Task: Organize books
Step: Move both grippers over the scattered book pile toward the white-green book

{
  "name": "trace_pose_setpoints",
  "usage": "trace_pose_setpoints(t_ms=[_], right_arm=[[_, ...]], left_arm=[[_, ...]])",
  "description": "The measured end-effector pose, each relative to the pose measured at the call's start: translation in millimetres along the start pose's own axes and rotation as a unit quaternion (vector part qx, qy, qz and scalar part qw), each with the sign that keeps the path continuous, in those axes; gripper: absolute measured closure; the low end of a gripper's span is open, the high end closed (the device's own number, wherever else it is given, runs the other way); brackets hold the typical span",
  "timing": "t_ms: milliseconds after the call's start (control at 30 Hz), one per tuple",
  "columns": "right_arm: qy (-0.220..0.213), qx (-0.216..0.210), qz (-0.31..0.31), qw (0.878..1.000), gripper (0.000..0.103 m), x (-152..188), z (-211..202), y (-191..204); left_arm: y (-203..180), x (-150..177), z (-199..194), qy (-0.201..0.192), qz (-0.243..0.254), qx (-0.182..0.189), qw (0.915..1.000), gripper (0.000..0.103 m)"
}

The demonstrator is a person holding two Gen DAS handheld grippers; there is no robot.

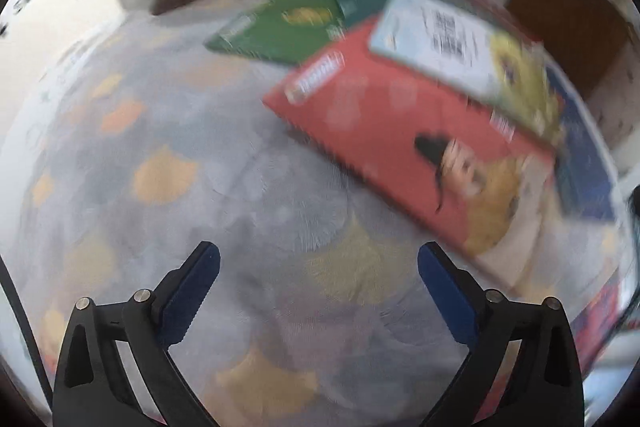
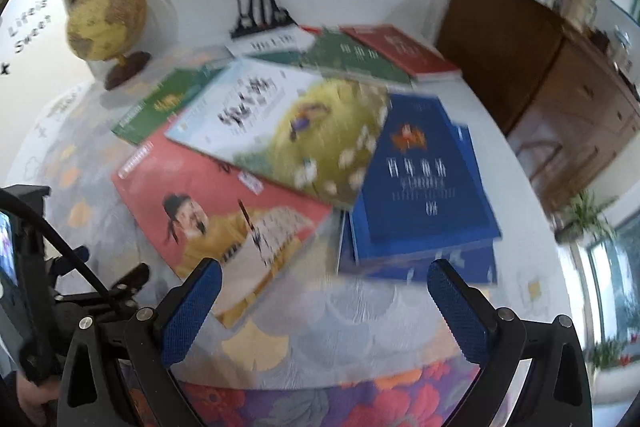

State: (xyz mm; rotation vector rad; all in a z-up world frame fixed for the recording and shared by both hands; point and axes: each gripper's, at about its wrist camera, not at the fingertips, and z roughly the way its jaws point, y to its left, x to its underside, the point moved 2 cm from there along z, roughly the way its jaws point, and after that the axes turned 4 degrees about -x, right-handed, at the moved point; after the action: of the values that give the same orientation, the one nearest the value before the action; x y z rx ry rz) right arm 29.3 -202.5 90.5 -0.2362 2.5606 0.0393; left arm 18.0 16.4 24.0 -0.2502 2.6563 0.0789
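Soft, matt woven tablecloth across the middle of both frames, faintly textured with a scalloped pattern. Glossy paper cover on the salmon-red book, same slick sheen on the pale yellow-green book and the blue book right of centre. Green book up top looking a bit duller. Matt black plastic on the left gripper and right gripper, blue pads rough, knurled rubbery stuff, shiny metal pins. Smooth yellowish globe upper left on a dark polished wood base. Brown wooden cabinet at right, semi-gloss.
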Motion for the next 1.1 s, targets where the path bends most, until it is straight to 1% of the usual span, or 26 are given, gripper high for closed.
trace_pose_setpoints(t_ms=[33,67,100,167,200,267,367,400,433,500,567,600,700,800,833,967,1033,1100], right_arm=[[-0.006,-0.003,-0.007,1.000,0.001,-4.7,-3.4,-0.5],[-0.015,-0.007,-0.014,1.000,0.001,-10.3,-8.2,-1.4],[-0.024,-0.008,-0.021,0.999,0.001,-15.9,-12.9,-2.6],[-0.042,-0.008,-0.031,0.999,0.001,-26.3,-21.4,-4.5],[-0.049,-0.008,-0.035,0.998,0.001,-31.1,-24.8,-5.9],[-0.065,-0.007,-0.044,0.997,0.001,-41.2,-32.7,-9.5],[-0.084,-0.009,-0.049,0.995,0.001,-53.9,-42.4,-17.1],[-0.087,-0.012,-0.048,0.995,0.001,-57.4,-44.3,-20.0],[-0.089,-0.014,-0.046,0.995,0.001,-60.4,-45.4,-22.9],[-0.090,-0.020,-0.044,0.995,0.001,-66.1,-45.6,-29.6],[-0.090,-0.023,-0.043,0.995,0.001,-68.5,-44.7,-35.2],[-0.089,-0.026,-0.042,0.995,0.001,-69.6,-43.6,-39.0],[-0.087,-0.028,-0.043,0.995,0.001,-71.8,-42.0,-46.6],[-0.085,-0.029,-0.046,0.995,0.001,-72.4,-41.2,-53.7],[-0.085,-0.029,-0.048,0.995,0.001,-72.6,-40.8,-56.5],[-0.083,-0.032,-0.051,0.995,0.001,-73.5,-38.3,-64.0],[-0.082,-0.033,-0.054,0.995,0.001,-74.1,-37.4,-67.5],[-0.083,-0.035,-0.058,0.994,0.001,-74.4,-37.1,-70.0]], left_arm=[[0.9,-8.1,-15.9,-0.014,-0.017,-0.004,0.9997,0.004],[0.8,-14.0,-24.7,-0.019,-0.024,-0.006,0.9995,0.004],[1.1,-19.1,-36.3,-0.043,-0.032,-0.001,0.9986,0.003],[-6.6,-36.0,-58.1,-0.057,-0.040,0.009,0.9975,0.003],[-13.0,-38.3,-63.8,-0.064,-0.034,0.001,0.9973,0.003],[-20.4,-47.6,-75.0,-0.058,-0.038,0.005,0.9976,0.003],[-30.3,-52.9,-82.7,-0.053,-0.040,0.007,0.9978,0.003],[-37.8,-53.5,-84.0,-0.054,-0.033,-0.007,0.9980,0.004],[-42.5,-53.1,-88.4,-0.064,-0.033,-0.014,0.9973,0.004],[-50.8,-54.0,-96.0,-0.070,-0.037,-0.020,0.9967,0.004],[-57.6,-53.9,-101.5,-0.079,-0.042,-0.019,0.9958,0.004],[-59.8,-54.7,-103.8,-0.080,-0.047,-0.017,0.9955,0.004],[-69.2,-56.2,-106.8,-0.085,-0.058,-0.029,0.9943,0.004],[-75.6,-57.6,-107.6,-0.091,-0.063,-0.064,0.9918,0.004],[-78.4,-57.6,-107.2,-0.092,-0.063,-0.069,0.9914,0.004],[-83.5,-57.7,-107.2,-0.092,-0.073,-0.061,0.9913,0.004],[-88.1,-57.1,-107.7,-0.095,-0.074,-0.066,0.9905,0.004],[-93.0,-57.6,-107.4,-0.096,-0.073,-0.082,0.9893,0.003]])
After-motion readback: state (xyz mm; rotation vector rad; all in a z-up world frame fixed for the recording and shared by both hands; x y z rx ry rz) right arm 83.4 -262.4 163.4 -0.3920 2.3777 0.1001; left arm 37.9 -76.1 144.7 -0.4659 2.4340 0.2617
